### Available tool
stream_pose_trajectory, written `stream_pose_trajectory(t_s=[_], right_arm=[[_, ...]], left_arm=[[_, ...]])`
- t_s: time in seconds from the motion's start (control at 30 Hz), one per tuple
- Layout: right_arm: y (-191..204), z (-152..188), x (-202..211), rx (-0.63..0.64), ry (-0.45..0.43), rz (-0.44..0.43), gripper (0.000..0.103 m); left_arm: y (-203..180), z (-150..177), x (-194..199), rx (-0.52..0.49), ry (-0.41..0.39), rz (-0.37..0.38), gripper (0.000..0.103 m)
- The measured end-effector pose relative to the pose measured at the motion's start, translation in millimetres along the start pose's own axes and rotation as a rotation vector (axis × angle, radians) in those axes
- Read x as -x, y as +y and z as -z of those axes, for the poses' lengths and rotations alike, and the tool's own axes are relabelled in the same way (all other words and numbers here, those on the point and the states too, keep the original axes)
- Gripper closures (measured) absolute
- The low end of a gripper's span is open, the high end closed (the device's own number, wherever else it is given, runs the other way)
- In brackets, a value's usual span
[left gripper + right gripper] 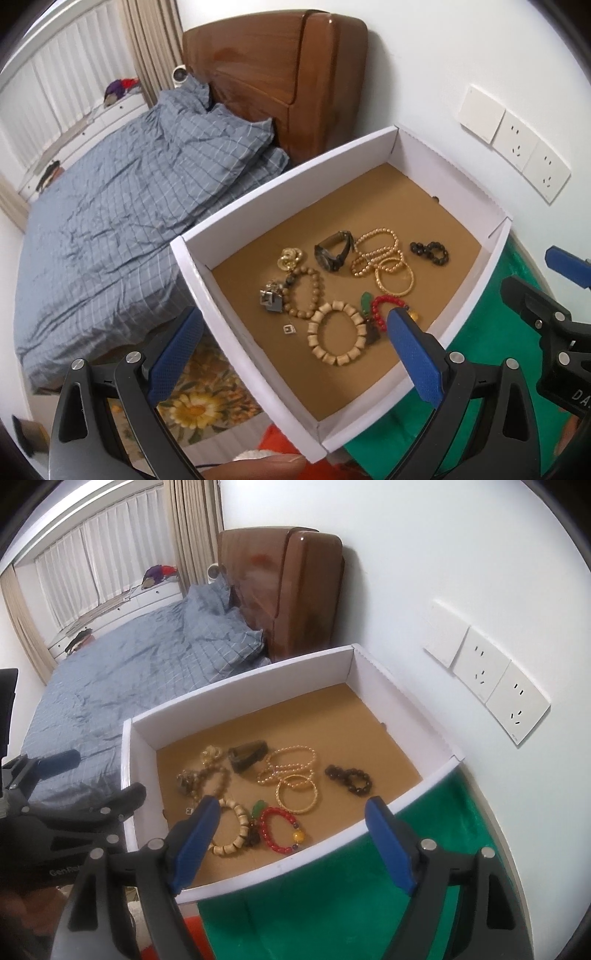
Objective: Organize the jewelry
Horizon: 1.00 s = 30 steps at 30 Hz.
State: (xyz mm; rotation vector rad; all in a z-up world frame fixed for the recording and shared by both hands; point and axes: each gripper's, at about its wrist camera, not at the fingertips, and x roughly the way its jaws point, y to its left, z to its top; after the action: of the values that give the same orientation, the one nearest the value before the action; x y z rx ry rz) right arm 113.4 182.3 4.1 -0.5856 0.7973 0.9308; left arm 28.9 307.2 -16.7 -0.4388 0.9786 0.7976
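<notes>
Both grippers hover at the near side of the white box (pixel 207 280), and both sets of jaws are spread wide, released, nothing between them.

The left gripper (pixel 291 354) straddles the box's left wall: one blue pad hangs outside over the floral cloth (pixel 199 406), the other sits over the brown floor of the box, just in front of the red bead bracelet (pixel 384 306). Neither pad visibly touches anything.

The right gripper (pixel 291 845) hangs over the near wall, its left pad overlapping the pale barrel-bead bracelet (pixel 236 834) in view, its right pad over the rim above the green cloth (pixel 332 904). Contact cannot be told.

All the jewelry lies loose inside the box: the watch (pixel 332 251) toward the back, the gold pearl strand (pixel 376 247) beside it, gold bangles (pixel 395 277) touching that strand, the dark bead bracelet (pixel 430 253) off to the right, the brown wooden bracelet (pixel 306 291) and a metal charm cluster (pixel 271 299) on the left.
</notes>
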Motion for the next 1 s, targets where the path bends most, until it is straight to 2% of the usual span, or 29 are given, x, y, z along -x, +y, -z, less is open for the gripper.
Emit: stream_pose_trajectory(t_s=[1.0], right_arm=[[-0.7,-3.6,-6.8,0.038,0.018,0.039,0.02]], left_arm=[[-0.8,-4.4,-1.7,0.007,0.011,-0.005,0.003]])
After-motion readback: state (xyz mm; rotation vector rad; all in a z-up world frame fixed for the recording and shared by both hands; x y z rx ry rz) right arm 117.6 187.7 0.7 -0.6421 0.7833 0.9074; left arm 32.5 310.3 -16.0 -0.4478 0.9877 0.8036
